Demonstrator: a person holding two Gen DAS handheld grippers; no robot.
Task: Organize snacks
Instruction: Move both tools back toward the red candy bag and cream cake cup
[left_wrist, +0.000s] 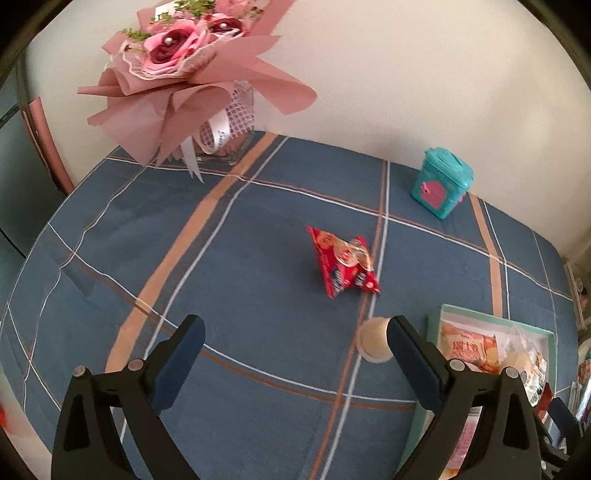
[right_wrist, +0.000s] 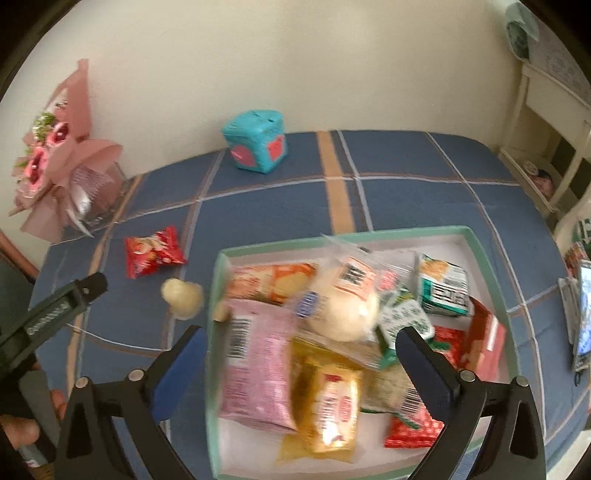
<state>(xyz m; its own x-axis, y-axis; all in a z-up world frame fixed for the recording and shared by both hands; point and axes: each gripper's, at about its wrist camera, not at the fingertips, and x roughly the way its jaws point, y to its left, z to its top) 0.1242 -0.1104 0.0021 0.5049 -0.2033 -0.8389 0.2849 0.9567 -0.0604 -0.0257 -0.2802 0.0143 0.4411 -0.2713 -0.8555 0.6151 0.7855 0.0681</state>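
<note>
A red snack packet (left_wrist: 343, 264) lies alone on the blue plaid tablecloth (left_wrist: 240, 258), ahead of my left gripper (left_wrist: 295, 354), which is open with nothing between its fingers. A small cream round snack (left_wrist: 375, 339) sits on the cloth just beside its right finger (left_wrist: 410, 354). My right gripper (right_wrist: 303, 365) is open above a mint-rimmed tray (right_wrist: 332, 238) piled with several packets: pink (right_wrist: 258, 362), yellow (right_wrist: 332, 406), orange (right_wrist: 273, 280) and a wrapped bun (right_wrist: 343, 314). The right wrist view also shows the red packet (right_wrist: 153, 256), the cream snack (right_wrist: 183, 295) and the left gripper's finger (right_wrist: 66, 299).
A pink bouquet in a glass vase (left_wrist: 177, 74) stands at the back left by the wall. A teal toy bin (left_wrist: 441, 182) stands at the back. A phone (right_wrist: 583, 314) lies at the right table edge, with a white shelf (right_wrist: 546, 129) beyond. A hand (right_wrist: 22, 424) holds the left gripper.
</note>
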